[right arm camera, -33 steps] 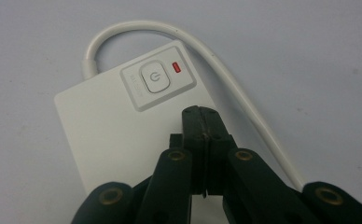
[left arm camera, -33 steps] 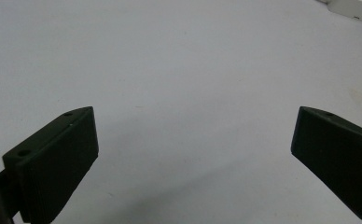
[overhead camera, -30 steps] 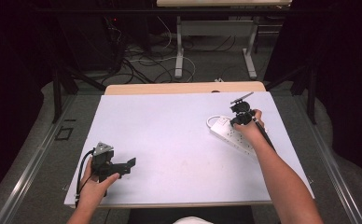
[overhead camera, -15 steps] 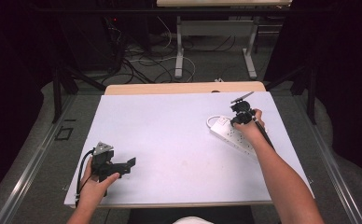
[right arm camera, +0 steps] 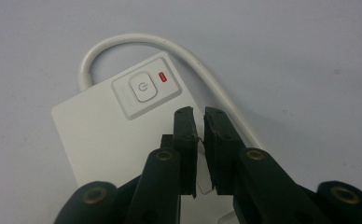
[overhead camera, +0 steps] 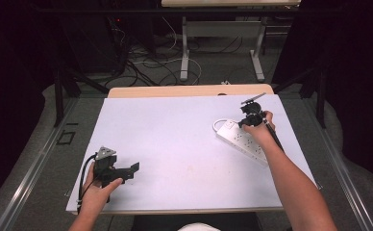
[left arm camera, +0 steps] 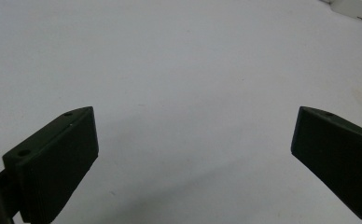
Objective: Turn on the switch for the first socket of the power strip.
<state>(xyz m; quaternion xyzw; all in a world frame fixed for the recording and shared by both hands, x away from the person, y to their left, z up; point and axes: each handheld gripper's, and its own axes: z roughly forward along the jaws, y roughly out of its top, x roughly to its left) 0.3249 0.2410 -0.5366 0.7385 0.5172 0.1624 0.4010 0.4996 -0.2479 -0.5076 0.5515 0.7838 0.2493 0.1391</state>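
A white power strip (overhead camera: 242,142) lies at the right of the white table top (overhead camera: 175,120). Its end carries a power button (right arm camera: 142,87) and a small red light (right arm camera: 162,77), and its white cord (right arm camera: 202,70) loops off that end. My right gripper (overhead camera: 244,123) points down at this end of the strip (right arm camera: 100,135), its tips (right arm camera: 198,114) just short of the button. Its jaws have just been opening and stand a narrow slit apart with nothing between them. My left gripper (overhead camera: 132,168) rests near the front left edge, open wide (left arm camera: 193,140) over bare table.
A wooden table edge (overhead camera: 189,90) shows behind the white top. Cables and metal desk legs (overhead camera: 184,53) lie on the floor beyond. A corner of the power strip (left arm camera: 356,9) shows at the top right of the left gripper view.
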